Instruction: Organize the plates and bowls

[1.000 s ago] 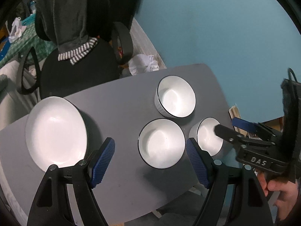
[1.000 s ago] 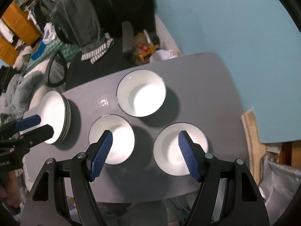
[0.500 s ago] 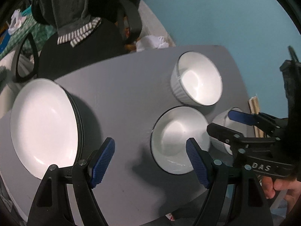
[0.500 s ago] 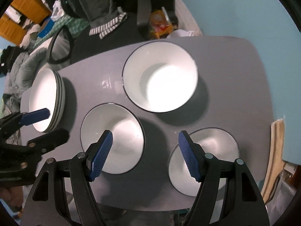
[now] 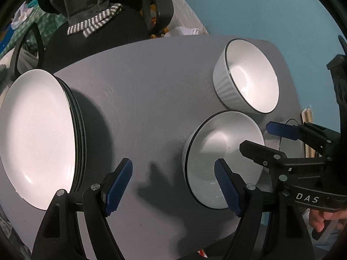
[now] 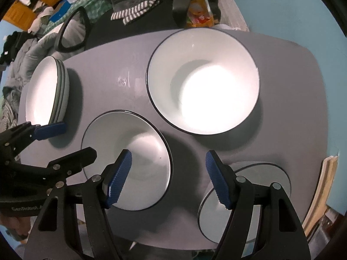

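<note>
A stack of white plates (image 5: 36,134) sits at the left of the grey table (image 5: 141,86); it also shows in the right wrist view (image 6: 46,91). Three white bowls with dark rims stand on the table: a far one (image 5: 249,82) (image 6: 203,82), a near middle one (image 5: 223,158) (image 6: 134,162), and a right one (image 6: 256,197). My left gripper (image 5: 173,186) is open and empty, low over the table between the plates and the middle bowl. My right gripper (image 6: 168,177) is open and empty, low between the middle and right bowls.
A black office chair (image 5: 104,26) with a grey garment and striped cloth stands behind the table. A blue wall (image 5: 260,6) is at the right. Clutter and a bed lie at the far left (image 6: 32,21).
Both grippers have come down closer to the table, so plates and bowls look larger. Both stay open and empty. Nothing on the table has moved.
</note>
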### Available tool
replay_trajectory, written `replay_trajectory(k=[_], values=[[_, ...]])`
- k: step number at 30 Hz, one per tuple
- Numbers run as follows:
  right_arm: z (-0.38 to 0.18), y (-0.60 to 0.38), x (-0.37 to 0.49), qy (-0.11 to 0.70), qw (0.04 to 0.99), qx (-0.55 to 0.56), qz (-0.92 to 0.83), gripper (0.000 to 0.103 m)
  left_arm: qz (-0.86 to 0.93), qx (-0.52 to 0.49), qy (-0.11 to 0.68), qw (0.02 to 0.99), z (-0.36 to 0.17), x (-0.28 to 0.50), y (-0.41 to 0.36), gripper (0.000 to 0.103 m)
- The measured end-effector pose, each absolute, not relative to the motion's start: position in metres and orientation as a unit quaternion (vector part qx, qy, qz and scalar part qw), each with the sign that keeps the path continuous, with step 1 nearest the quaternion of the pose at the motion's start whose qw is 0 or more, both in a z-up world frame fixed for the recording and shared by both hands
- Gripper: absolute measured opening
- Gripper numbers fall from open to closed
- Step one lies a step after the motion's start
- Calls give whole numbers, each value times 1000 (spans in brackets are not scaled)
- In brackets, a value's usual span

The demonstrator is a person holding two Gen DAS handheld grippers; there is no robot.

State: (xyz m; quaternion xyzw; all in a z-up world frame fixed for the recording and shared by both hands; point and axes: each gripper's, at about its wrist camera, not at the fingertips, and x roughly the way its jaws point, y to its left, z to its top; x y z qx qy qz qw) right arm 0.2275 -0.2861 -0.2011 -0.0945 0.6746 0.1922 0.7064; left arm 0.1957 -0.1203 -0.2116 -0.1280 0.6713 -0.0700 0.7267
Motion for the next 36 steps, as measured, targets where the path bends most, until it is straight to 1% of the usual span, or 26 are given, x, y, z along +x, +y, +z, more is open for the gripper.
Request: replay_trajectory(k=[6,10,12,13,14,15,17,20,22,27,28,29,31,33,35,36], values=[[-212,-289,229,688,692,-89,200,63,-67,-144,681,715,-226,199,-118,79],[-218,-288,230,695,683,-88,207,51,-62,-157,688,706,-235,199,-118,79],[-221,-287,230,698,679,-91,210,47,-60,-166,689,703,-238,200,-118,77],[-222,-286,231,699,677,-92,212,42,-60,-169,689,702,-239,201,-118,74],[-222,-285,231,698,677,-95,215,41,-59,-172,689,701,-240,202,-118,70],[-222,-284,231,697,676,-98,217,40,-59,-174,690,700,-242,202,-118,68],[-223,-283,231,697,677,-105,214,40,-55,-179,692,697,-246,203,-117,60],[-221,-285,232,694,678,-106,216,39,-56,-187,699,688,-252,204,-117,54],[-220,-286,232,694,678,-110,216,33,-56,-188,703,684,-254,203,-118,53],[-208,-286,232,682,687,-131,212,33,-56,-186,699,688,-253,201,-117,53],[-206,-283,232,679,688,-135,217,33,-57,-187,699,688,-253,201,-117,51],[-205,-280,231,677,688,-135,223,33,-58,-187,700,687,-254,200,-117,45],[-207,-278,228,679,683,-139,231,29,-59,-187,704,683,-256,200,-118,38],[-213,-276,228,685,676,-147,229,28,-60,-190,706,680,-258,199,-118,34],[-218,-274,230,689,673,-149,223,24,-62,-195,706,678,-261,198,-117,26],[-222,-265,230,690,673,-149,221,20,-64,-198,707,676,-261,197,-116,24]])
